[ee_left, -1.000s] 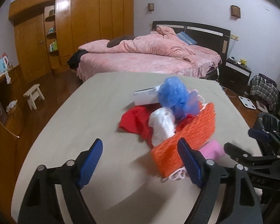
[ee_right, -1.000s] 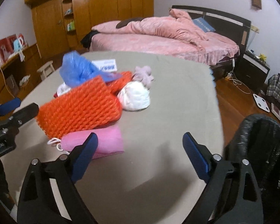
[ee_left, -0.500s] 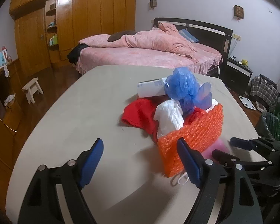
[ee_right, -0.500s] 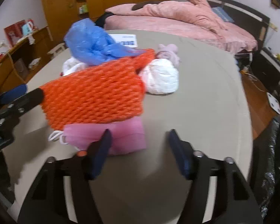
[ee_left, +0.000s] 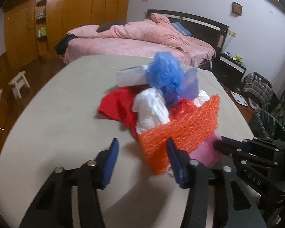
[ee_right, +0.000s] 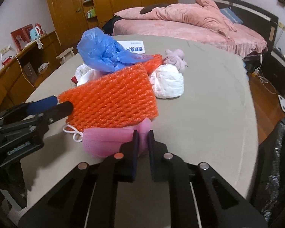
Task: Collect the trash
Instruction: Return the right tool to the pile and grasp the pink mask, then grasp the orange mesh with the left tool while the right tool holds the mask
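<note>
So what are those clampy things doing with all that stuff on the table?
Someone is picking up trash with a gripper in each hand. The right gripper has pinched shut on the pink face mask at the near edge of the pile. The left gripper is open beside the orange foam netting, holding nothing. A blue plastic bag, white crumpled bags and a red cloth lie on the table. A black trash bag waits at the right.
</note>
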Motion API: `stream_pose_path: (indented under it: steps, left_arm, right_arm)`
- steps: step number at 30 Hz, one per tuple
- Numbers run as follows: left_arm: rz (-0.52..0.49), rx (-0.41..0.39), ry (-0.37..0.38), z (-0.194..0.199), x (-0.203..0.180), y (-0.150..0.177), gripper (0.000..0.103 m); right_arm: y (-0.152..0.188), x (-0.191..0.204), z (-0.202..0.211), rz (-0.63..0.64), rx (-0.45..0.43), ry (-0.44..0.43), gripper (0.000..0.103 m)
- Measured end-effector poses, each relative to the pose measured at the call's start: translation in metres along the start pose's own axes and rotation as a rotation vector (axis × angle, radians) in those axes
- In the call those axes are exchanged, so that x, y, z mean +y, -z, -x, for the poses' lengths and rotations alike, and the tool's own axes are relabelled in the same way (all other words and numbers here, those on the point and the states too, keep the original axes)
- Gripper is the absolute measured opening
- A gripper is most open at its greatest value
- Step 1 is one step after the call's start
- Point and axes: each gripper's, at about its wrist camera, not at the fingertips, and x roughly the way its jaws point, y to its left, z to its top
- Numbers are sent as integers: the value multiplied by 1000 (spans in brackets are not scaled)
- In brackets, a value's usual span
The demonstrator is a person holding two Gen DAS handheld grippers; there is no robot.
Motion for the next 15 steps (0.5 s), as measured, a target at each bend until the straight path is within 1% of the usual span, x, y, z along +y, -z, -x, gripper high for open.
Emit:
stream_pose_path:
  steps: [1, 3, 5, 6, 10, 15]
  left_arm:
    - [0, 5, 14, -1, -2, 0, 35]
    - [-5, 15, 52, -4, -6, -1, 22]
    - [-18, 17, 57, -6, -11, -1, 14]
    - [-23, 16, 60, -6, -12, -1, 8]
    - [-21, -7, 58, 2, -16, -4, 5]
    - [-31, -57, 68, 23, -24, -10, 4]
  right_arm:
    - [0, -2, 1, -3, -4, 3, 9]
    - [-2, -7, 3, -15, -9, 11, 9]
    - [-4, -12, 6, -26, -14, 18, 9]
    - [-4, -14, 7, -31, -17, 20, 9]
    - [-4, -20, 17, -37, -37, 40, 9]
    - [-6, -30, 33, -44, -63, 71, 9]
